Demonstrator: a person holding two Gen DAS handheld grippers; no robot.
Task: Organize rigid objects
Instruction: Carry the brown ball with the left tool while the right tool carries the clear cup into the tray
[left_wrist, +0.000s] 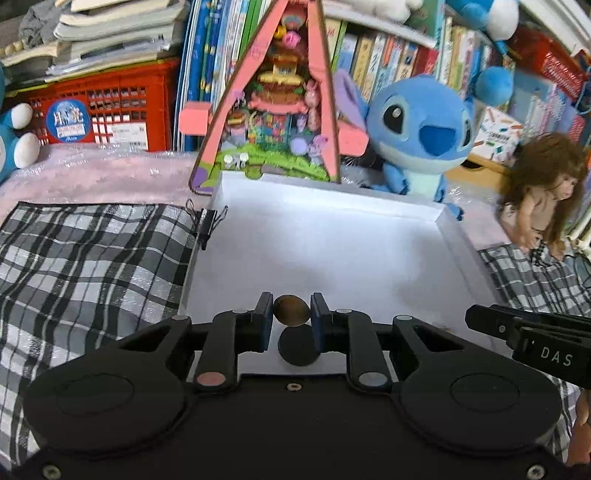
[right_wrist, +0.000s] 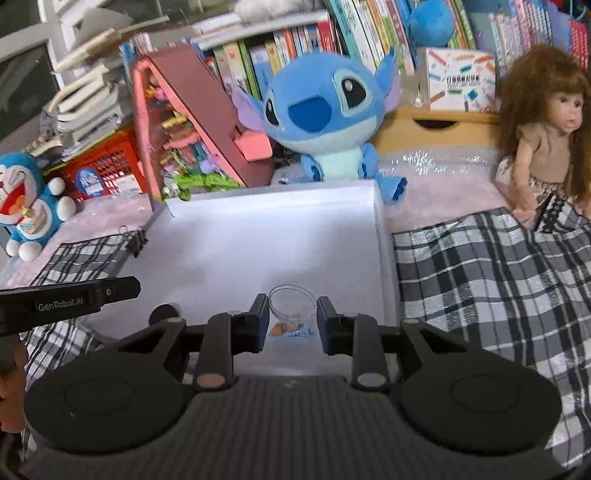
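Note:
My left gripper (left_wrist: 291, 313) is shut on a small brown oval object (left_wrist: 291, 309), held above the near part of a white shallow tray (left_wrist: 332, 236). A dark round patch (left_wrist: 297, 345) lies on the tray right under it; shadow or disc, I cannot tell. In the right wrist view my right gripper (right_wrist: 292, 317) is shut on a small clear plastic cup (right_wrist: 292, 302) with orange and blue print at its base, also over the near end of the tray (right_wrist: 258, 236). Each gripper's black finger (left_wrist: 491, 319) (right_wrist: 110, 290) shows at the edge of the other's view.
Black-and-white plaid cloth (left_wrist: 92, 258) (right_wrist: 498, 277) flanks the tray, with a black binder clip (left_wrist: 207, 221) at the left rim. Behind it stand a pink toy house (left_wrist: 280, 103), a blue plush (right_wrist: 325, 110), a doll (right_wrist: 546, 133), a red crate (left_wrist: 110, 107) and books.

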